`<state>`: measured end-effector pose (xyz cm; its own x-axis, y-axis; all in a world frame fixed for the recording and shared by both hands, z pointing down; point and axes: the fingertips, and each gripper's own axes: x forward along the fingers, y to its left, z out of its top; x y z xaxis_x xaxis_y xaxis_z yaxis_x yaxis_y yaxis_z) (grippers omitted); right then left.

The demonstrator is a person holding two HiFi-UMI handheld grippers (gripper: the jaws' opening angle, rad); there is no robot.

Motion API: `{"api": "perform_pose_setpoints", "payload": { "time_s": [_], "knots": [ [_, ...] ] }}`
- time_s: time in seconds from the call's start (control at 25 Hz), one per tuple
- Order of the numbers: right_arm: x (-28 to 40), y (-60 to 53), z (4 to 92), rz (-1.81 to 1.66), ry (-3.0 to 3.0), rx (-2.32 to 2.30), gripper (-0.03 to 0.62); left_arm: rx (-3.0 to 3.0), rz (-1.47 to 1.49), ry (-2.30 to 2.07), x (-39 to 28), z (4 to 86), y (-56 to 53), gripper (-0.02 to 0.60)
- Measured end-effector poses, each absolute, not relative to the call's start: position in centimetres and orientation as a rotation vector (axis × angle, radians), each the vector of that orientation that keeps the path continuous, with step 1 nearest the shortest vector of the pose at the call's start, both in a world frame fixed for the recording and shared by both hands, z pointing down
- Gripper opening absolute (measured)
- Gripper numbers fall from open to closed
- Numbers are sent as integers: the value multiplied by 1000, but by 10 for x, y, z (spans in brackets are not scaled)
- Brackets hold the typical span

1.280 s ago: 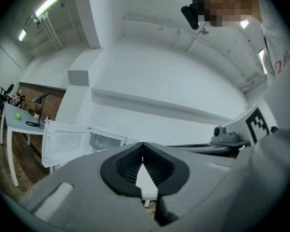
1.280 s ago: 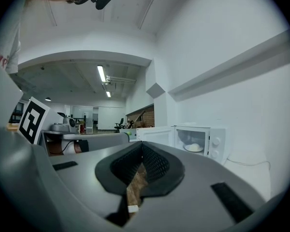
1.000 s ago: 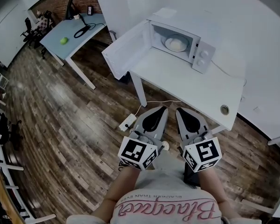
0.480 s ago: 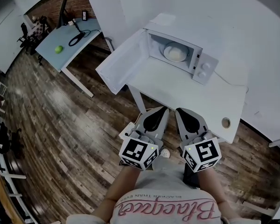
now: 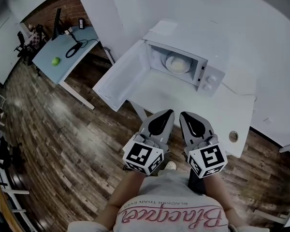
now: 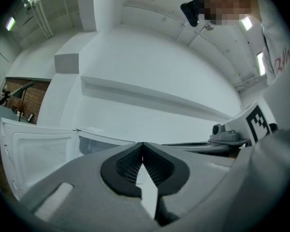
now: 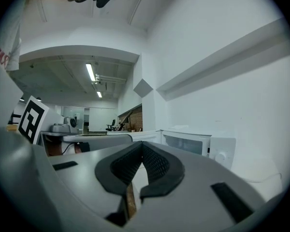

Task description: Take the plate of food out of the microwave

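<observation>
Left gripper (image 5: pixel 167 113) and right gripper (image 5: pixel 183 115) I am holding level, side by side, ribbed black pads (image 6: pixel 128 166) meeting, gripping nothing, boxy white microwave (image 5: pixel 210 76) standing open, round plate of food (image 5: pixel 178 63) sitting inside.

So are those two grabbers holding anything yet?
Nothing is held. The left gripper and right gripper both have their jaws shut with nothing between them. The plate of food sits inside the open microwave, away from both.

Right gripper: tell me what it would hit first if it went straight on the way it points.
Probably the microwave, around its open front; the right gripper points level toward it across the white table. Depth is unclear.
</observation>
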<state>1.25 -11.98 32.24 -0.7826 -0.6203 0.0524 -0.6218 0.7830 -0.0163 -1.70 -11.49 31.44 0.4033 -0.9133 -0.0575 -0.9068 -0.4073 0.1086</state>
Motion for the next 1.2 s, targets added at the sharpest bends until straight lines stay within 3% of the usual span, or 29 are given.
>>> {"api": "perform_pose_setpoints", "payload": {
  "time_s": [1.2],
  "knots": [
    [5,-183,333,161,-2879,1195,11,2659,-78,-1556,-36,321,-184,6]
  ]
}}
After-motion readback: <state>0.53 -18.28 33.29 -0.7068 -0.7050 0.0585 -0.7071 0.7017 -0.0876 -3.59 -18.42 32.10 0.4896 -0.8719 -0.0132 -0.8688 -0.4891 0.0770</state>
